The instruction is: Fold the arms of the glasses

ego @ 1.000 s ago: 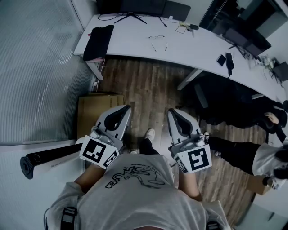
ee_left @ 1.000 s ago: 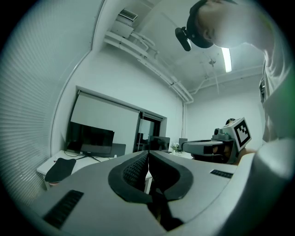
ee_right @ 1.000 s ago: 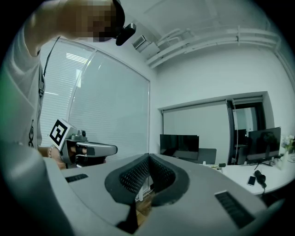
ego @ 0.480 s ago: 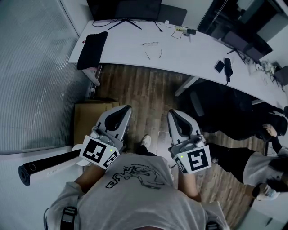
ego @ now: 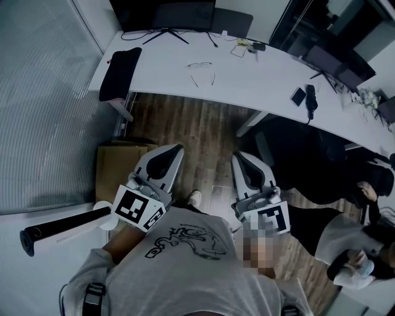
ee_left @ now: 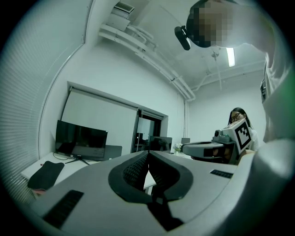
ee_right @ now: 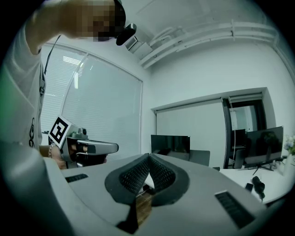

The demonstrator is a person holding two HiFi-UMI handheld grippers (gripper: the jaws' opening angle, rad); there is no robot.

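Note:
A pair of thin-framed glasses [ego: 200, 69] lies on the white desk [ego: 259, 74] far ahead, its arms spread toward me. My left gripper [ego: 175, 150] and right gripper [ego: 239, 157] are held side by side over the wooden floor, well short of the desk, both shut with nothing between the jaws. In the left gripper view my left gripper [ee_left: 147, 154] has its pads together, and the desk [ee_left: 69, 168] shows beyond it. The right gripper view shows my right gripper [ee_right: 148, 158] closed likewise, with the left gripper [ee_right: 85, 147] beside it.
On the desk lie a black cloth [ego: 119, 74], a monitor [ego: 163, 13], a phone [ego: 298, 96] and a black handset [ego: 310, 99]. A cardboard box [ego: 120, 173] stands on the floor at left. A seated person [ego: 358, 234] is at the right, glass wall [ego: 43, 105] at the left.
Both grippers, still shut and empty, have been carried forward toward the desk; the desk and glasses sit lower in the head view than before.

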